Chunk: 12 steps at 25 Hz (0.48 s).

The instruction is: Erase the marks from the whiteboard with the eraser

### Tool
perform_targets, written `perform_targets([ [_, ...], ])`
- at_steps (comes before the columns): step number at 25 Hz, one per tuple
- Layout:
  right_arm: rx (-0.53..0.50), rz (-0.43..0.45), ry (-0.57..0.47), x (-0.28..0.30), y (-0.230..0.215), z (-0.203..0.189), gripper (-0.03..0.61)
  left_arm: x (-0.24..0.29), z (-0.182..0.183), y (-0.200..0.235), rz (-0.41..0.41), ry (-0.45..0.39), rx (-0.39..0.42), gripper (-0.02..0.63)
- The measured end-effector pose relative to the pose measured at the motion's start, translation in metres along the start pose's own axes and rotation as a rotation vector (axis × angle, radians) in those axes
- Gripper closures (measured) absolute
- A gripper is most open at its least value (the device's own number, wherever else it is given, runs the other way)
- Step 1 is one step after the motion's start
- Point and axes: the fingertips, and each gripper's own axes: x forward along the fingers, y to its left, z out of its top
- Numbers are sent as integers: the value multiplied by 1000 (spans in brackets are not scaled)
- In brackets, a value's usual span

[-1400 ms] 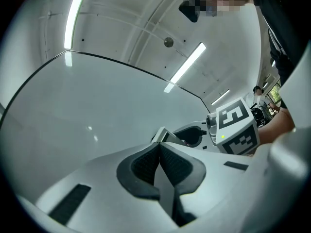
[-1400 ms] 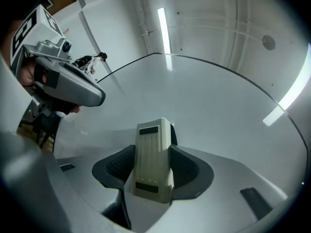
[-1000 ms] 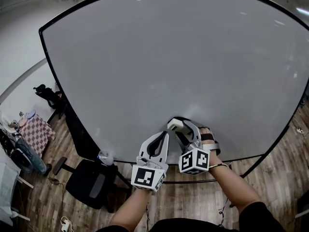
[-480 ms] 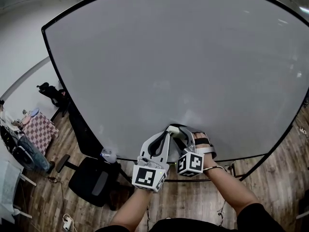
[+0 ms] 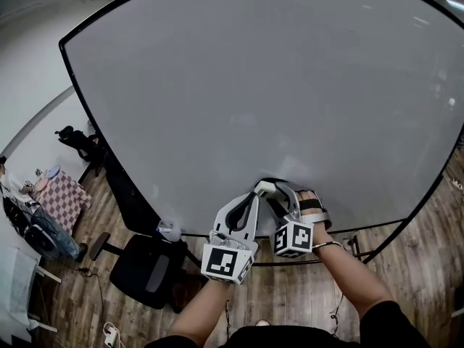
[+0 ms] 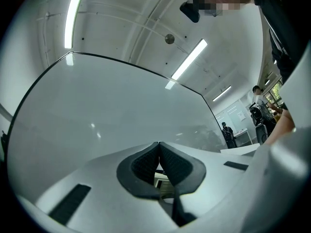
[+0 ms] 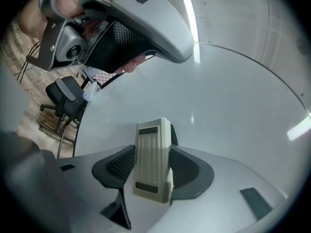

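Right gripper [image 5: 272, 194] has nudged the eraser [image 7: 153, 159] back up a touch versus half a second ago, jaws clamped on its sides. Left gripper [image 5: 249, 201] sits just left of it, jaws pressed together, empty. Tip: keep the felt flat on the whiteboard [image 5: 254, 85] with even pressure. Eraser's cream and ribbed, down by the board's near edge; can't spot any marks

From the head we look steeply down at the whiteboard [image 5: 275, 85], both gripper views ride close to it, looking along their jaws, all three sharing its surface.
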Motion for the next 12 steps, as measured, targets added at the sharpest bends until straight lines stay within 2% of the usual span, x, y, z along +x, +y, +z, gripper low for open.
perform_targets([
  [4,-5,-13,10,0,1,-1,328,-3,-2,-2,-19,0,40,595],
  [12,-19,-8,2,-2,2,-1,328,3,-2,-3,-1,-6,36,595],
])
